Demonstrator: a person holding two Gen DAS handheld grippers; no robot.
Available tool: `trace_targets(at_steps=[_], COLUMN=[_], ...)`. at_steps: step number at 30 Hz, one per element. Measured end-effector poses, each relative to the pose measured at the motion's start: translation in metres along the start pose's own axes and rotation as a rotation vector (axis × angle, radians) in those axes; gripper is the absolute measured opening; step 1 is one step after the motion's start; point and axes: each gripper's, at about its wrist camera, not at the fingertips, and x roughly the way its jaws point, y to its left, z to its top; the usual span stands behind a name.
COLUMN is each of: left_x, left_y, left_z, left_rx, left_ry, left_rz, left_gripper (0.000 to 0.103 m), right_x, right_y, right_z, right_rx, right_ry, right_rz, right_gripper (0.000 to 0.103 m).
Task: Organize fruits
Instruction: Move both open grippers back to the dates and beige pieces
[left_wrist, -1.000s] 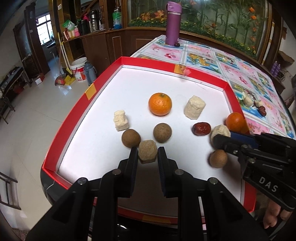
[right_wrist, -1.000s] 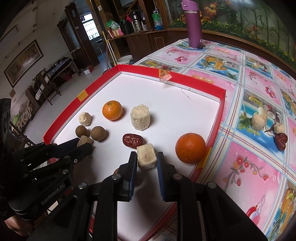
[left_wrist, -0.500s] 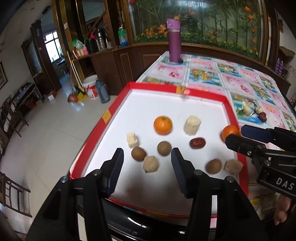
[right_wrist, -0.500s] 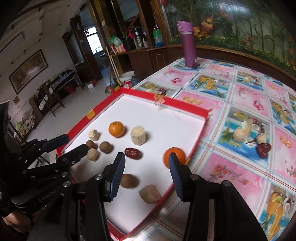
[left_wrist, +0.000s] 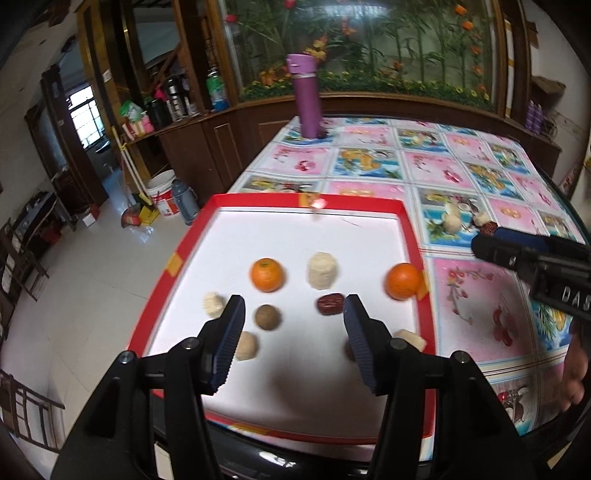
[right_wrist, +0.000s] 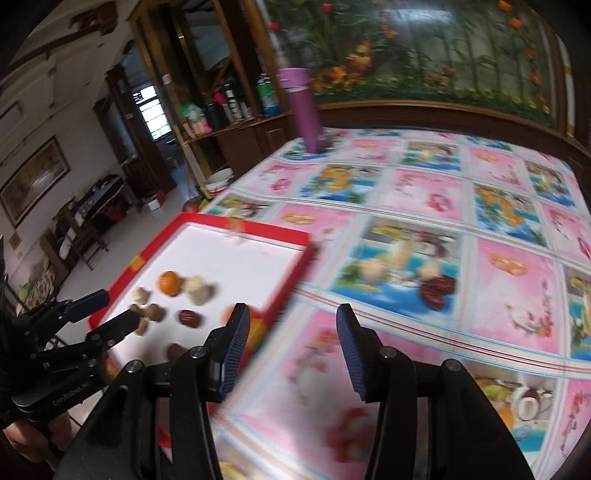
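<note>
Your L claw (left_wrist: 293, 325) is spread and empty above the red-rimmed tray (left_wrist: 413, 258); fruits incl. an orange (left_wrist: 266, 274) lie inside it. Your R claw (right_wrist: 291, 343) is spread, empty, right of tray.

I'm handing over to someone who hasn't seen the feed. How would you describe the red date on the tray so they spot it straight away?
Find the red-rimmed white tray on the flowered tablecloth. On it, look near the middle, just below the pale cylinder-shaped piece and between the two oranges. The red date is the only dark red, wrinkled, oblong item there; its neighbours are orange, beige or brown.
</note>
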Motion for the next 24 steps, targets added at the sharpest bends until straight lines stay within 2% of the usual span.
trace_targets(at_steps=[3,9,12,16,19,24], left_x=[0.006,0.014,0.021,0.036,0.049,0.062], left_y=[-0.016,-0.059,-0.083,-0.105,-0.112,-0.113], left_z=[0.005,0.025,0.037,0.051,0.059,0.066], left_rx=[0.023,0.105,0.139,0.163,0.162,0.162], left_ry=[0.022,0.018,0.023,0.041,0.065,0.088], left_rz=[-0.035,-0.091,-0.129,-0.161,-0.17,-0.161], left_gripper=[0.057,0.057,0.057,0.057,0.057,0.057], right_x=[-0.003,-0.002,-0.002,0.006,0.024,0.053], right_y=[-0.029,-0.087,-0.107,-0.106,-0.097,-0.086], right_z=[-0.004,-0.011,-0.007,0.002,0.007,0.012], right_rx=[0.031,0.101,0.155,0.108,0.068,0.002], right_ry=[0.005,0.046,0.047,0.053,0.093,0.147], right_rz=[-0.041,-0.131,-0.116,-0.146,-0.115,-0.128], right_gripper=[0.048,0.048,0.048,0.048,0.047,0.028])
